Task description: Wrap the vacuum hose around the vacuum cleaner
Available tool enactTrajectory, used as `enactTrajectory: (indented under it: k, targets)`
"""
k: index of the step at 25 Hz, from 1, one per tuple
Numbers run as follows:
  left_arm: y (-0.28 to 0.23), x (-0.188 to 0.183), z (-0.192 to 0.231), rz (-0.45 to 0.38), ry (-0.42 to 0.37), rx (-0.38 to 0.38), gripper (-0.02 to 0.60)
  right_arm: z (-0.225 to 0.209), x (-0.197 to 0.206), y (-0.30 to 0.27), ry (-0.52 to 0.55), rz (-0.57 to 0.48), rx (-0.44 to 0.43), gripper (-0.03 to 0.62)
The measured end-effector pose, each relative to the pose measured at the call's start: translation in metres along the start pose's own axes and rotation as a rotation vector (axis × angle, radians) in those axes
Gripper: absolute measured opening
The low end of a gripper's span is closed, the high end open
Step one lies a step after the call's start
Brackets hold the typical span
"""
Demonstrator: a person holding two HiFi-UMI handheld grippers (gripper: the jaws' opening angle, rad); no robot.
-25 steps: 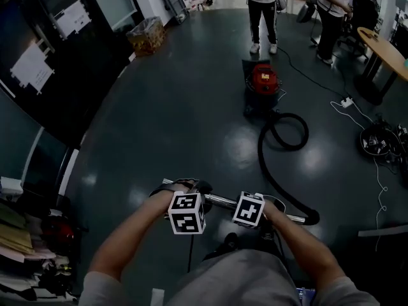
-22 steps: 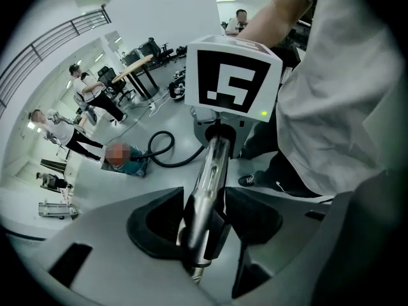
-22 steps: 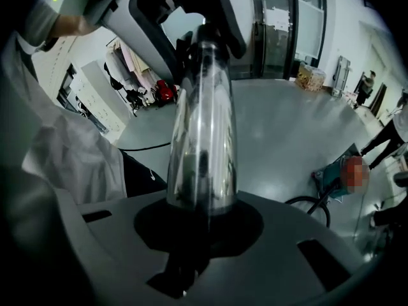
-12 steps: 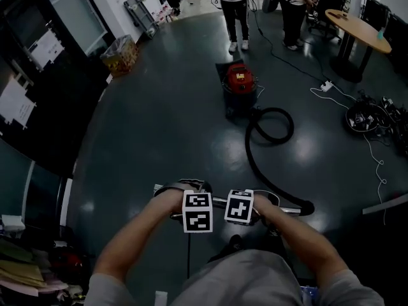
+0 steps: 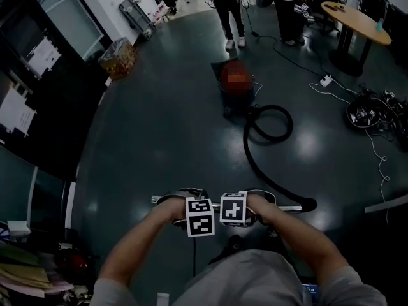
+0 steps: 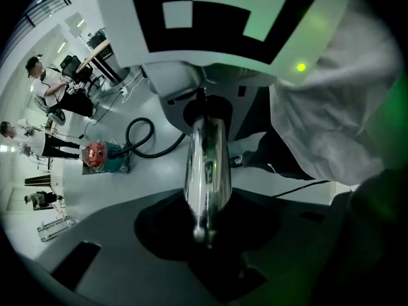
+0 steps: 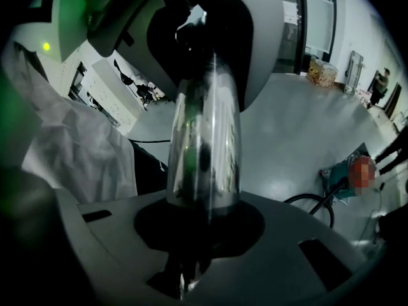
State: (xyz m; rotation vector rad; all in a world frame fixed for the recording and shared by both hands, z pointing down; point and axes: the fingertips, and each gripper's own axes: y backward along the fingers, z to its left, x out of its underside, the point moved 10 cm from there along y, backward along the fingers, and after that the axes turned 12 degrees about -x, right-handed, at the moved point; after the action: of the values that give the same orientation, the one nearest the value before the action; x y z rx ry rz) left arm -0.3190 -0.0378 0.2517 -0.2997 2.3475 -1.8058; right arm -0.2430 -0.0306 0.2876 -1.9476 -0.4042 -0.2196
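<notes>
Clamping the slick, rigid wand [image 5: 287, 207] in your right gripper [image 7: 191, 260], left gripper [image 6: 203, 234] just closing loosely round it, expect the springy hose [image 5: 255, 164] ahead, toward the vacuum cleaner [image 5: 236, 85], to resist coiling; grasp beside the wand.

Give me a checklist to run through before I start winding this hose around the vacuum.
1. Grip of the right gripper on the metal wand: ok, shut on it.
2. Grip of the left gripper: cannot tell. Its fingers have just been closing with the metal wand between them, and contact is not visible.
3. The hose joined to the vacuum cleaner: ok, it runs from the wand's end to the machine's base.
4. Hose untangled: ok, one open loop lies on the floor beside the vacuum cleaner.
5. Room around the vacuum cleaner: not ok, two people stand just beyond it.
6. The floor cables apart from the hose: ok.
</notes>
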Motion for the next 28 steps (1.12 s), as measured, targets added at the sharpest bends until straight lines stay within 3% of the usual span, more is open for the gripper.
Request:
enactTrajectory:
  k: [5, 9, 11, 12, 13, 20, 23, 28]
  targets:
    - [-0.006, -0.006, -0.005, 0.001, 0.031, 0.005, 0.153, -0.002, 0.009, -0.005, 0.046, -0.001, -0.041, 0.069]
    - [-0.012, -0.004, -0.012, -0.01, 0.108, 0.013, 0.153, -0.001, 0.016, -0.003, 0.094, -0.022, 0.014, 0.074]
    - [-0.017, -0.005, -0.013, -0.006, 0.139, 0.014, 0.153, -0.003, 0.028, 0.002, 0.109, -0.012, 0.05, 0.115]
    - [-0.019, -0.005, -0.014, -0.003, 0.143, 0.013, 0.153, -0.004, 0.034, 0.005, 0.107, -0.008, 0.058, 0.166]
    - [-0.021, -0.003, -0.015, 0.0, 0.14, 0.01, 0.153, -0.004, 0.04, 0.009, 0.1, -0.009, 0.063, 0.215]
    - [-0.032, 0.027, -0.032, -0.035, 0.155, -0.013, 0.153, 0.012, 0.059, 0.035, -0.036, -0.088, 0.186, 0.233]
    - [-0.036, 0.038, -0.034, -0.059, 0.18, -0.022, 0.155, 0.027, 0.08, 0.06, -0.141, -0.208, 0.307, 0.233]
    - [-0.042, 0.051, -0.031, -0.113, 0.253, -0.029, 0.155, 0.068, 0.105, 0.095, -0.395, -0.548, 0.466, 0.233]
